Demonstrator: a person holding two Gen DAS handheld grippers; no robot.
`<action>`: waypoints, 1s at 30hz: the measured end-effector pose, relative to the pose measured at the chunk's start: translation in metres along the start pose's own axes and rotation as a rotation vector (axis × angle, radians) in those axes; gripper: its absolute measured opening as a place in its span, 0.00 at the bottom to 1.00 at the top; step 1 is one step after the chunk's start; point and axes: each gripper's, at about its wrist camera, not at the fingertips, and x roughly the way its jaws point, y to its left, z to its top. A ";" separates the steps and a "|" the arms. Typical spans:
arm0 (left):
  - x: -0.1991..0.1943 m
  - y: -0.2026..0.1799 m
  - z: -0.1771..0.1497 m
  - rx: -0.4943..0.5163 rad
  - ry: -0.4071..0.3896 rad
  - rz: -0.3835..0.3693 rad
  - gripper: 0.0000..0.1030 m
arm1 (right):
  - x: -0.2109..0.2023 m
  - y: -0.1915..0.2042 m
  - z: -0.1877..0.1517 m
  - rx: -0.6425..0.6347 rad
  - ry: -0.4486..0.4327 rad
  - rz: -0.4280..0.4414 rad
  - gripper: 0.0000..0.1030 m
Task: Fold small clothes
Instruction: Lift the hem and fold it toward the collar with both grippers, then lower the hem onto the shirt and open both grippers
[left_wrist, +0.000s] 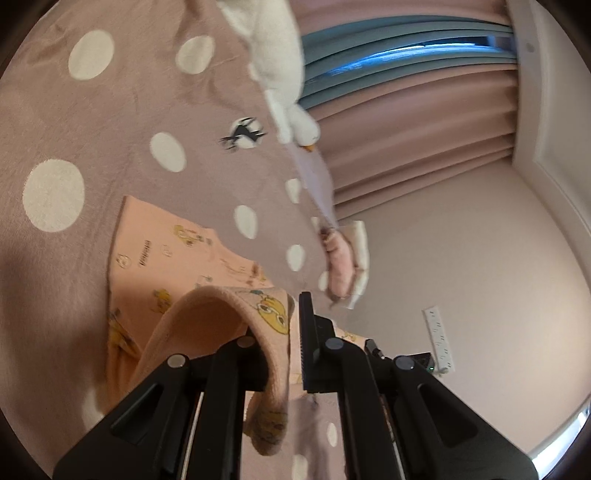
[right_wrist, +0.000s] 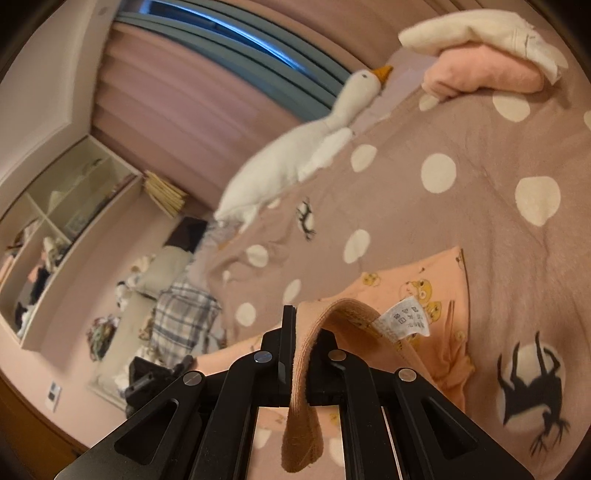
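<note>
A small peach garment (left_wrist: 155, 258) printed with yellow cartoon birds lies partly on the pink dotted blanket (left_wrist: 92, 147). My left gripper (left_wrist: 291, 325) is shut on its ribbed waistband (left_wrist: 221, 306), which arches up off the bed. In the right wrist view my right gripper (right_wrist: 301, 332) is shut on the same waistband (right_wrist: 303, 376), beside a white care label (right_wrist: 404, 319). The rest of the garment (right_wrist: 436, 291) trails onto the blanket (right_wrist: 480, 166) ahead.
A white plush goose (right_wrist: 295, 155) lies across the far side of the bed. Folded pink and white clothes (right_wrist: 480, 70) are stacked near the bed's far corner. Curtains (left_wrist: 424, 140), a wall socket strip (left_wrist: 439, 339), and shelves (right_wrist: 62, 221) with clutter surround the bed.
</note>
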 end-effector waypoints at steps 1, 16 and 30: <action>0.007 0.008 0.004 -0.013 0.008 0.020 0.05 | 0.006 -0.004 0.002 0.006 0.011 -0.012 0.05; 0.070 0.083 0.056 -0.137 0.065 0.402 0.12 | 0.077 -0.090 0.025 0.207 0.149 -0.314 0.11; 0.038 0.018 -0.001 0.344 0.191 0.548 0.28 | 0.034 -0.021 -0.017 -0.281 0.247 -0.336 0.31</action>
